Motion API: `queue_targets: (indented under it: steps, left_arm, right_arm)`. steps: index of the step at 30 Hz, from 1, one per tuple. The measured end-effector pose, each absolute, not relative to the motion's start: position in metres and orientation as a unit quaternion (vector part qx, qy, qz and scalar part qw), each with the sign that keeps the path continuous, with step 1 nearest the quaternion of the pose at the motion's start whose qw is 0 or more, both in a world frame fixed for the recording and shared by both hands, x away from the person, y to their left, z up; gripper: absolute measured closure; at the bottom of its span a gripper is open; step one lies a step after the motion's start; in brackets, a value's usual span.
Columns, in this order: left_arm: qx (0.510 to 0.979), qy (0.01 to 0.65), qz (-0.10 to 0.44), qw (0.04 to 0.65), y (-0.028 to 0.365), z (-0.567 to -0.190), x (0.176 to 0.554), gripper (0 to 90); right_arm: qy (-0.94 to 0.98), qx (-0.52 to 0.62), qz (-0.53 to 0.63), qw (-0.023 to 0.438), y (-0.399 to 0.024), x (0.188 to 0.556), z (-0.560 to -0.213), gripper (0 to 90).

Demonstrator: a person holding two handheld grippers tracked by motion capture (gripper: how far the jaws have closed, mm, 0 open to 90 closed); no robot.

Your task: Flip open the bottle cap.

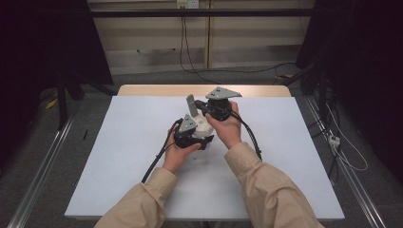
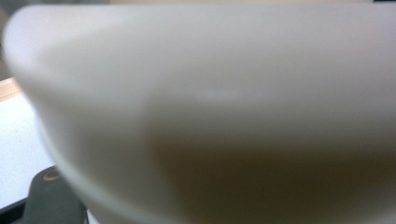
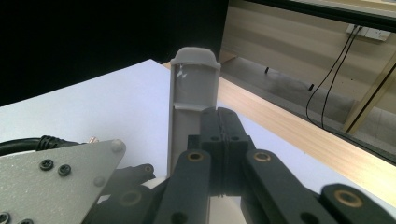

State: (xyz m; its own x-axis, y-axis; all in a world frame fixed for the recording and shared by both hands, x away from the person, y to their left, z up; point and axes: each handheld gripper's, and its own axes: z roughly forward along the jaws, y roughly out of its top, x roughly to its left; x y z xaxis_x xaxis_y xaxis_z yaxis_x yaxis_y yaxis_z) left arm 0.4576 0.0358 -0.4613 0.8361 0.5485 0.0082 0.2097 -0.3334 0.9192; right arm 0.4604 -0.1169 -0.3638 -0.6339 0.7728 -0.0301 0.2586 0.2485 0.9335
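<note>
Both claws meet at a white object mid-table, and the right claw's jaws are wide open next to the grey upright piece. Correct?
Not quite. The right claw has its jaws shut, pressed together beside the grey upright piece; whether they pinch its edge is unclear. The right gripper view shows it. The rest holds: in the high view both claws meet at the white object mid-table.

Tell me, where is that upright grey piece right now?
In the high view, the grey piece stands mid-table above the white object, just left of the right gripper, whose shut fingers meet beside it.

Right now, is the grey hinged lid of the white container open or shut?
Open: the grey hinged lid stands upright above the white container, beside the right gripper's closed jaws.
</note>
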Motion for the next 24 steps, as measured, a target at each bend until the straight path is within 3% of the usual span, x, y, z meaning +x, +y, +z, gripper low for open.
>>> queue_targets:
  steps: [24]
  left_arm:
    - [0.801, 0.237, 0.161, 0.526, 0.0367, -0.4612, 0.4582, 18.1]
  right_arm:
    - [0.746, 0.349, 0.506, 0.255, -0.1150, 0.4654, -0.3688, 90.0]
